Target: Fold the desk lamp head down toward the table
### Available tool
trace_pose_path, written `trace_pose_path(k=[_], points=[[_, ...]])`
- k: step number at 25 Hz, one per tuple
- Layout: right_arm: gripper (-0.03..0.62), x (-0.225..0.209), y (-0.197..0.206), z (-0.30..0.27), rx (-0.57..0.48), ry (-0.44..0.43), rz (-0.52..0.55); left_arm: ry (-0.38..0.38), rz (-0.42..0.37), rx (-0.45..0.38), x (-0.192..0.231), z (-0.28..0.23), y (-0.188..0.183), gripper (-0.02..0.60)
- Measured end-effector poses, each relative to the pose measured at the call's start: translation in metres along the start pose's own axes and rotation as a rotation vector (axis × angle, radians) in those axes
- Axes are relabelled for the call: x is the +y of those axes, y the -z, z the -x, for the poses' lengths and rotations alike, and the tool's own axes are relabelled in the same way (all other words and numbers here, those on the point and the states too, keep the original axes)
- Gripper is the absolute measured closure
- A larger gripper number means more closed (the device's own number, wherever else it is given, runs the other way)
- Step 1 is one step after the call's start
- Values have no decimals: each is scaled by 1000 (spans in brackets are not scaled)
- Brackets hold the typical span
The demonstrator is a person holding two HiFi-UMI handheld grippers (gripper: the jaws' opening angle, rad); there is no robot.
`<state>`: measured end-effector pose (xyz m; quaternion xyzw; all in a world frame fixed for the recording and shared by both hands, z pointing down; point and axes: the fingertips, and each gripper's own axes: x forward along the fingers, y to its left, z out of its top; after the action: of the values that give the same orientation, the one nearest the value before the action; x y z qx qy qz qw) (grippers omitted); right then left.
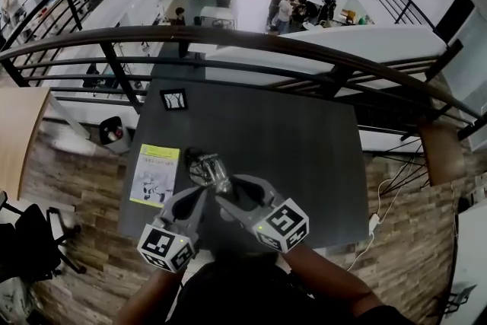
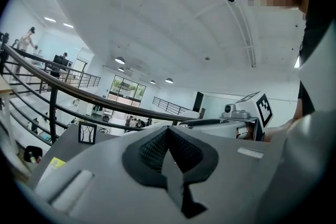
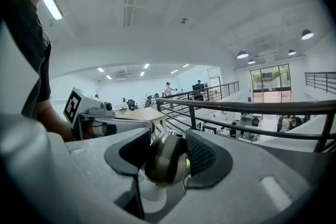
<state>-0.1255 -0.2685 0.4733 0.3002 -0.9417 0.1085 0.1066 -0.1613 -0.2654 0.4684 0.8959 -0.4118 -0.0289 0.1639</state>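
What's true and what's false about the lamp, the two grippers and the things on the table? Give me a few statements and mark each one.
1. The right gripper is shut on a rounded metallic part of the desk lamp. True.
2. The left gripper grips the lamp too. False: its jaws are together with nothing between them.
3. A yellow-green booklet lies on the table, on the left gripper's side. True.
4. The table is white. False: its top is dark grey.
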Motion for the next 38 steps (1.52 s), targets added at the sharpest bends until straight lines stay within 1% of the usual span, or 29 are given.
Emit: trace_pose_path(k=[2,4,10,13,20,27,34,38], points=[[385,1,0,2,-3,-1,-4,-1,4,5,1,1,2,580],[388,1,7,4,15,5,5,-3,9,13,1,1,7,580],[399,4,45,3,85,25,51,-14,25,18,2,5,18,580],[402,9,55,2,98,24,56,-19,34,27,3,7,24,580],[407,17,90,4,155,31,102,-22,36,41,-2,8,29,580],[411,21,120,2,206,44,147,-24,55,56,-1,7,37,580],[424,20,161,-8,281,42,125,-27,79,64,3,6,43,580],[427,15,184,-12,330,55,138,-36,87,74,5,6,47,580]])
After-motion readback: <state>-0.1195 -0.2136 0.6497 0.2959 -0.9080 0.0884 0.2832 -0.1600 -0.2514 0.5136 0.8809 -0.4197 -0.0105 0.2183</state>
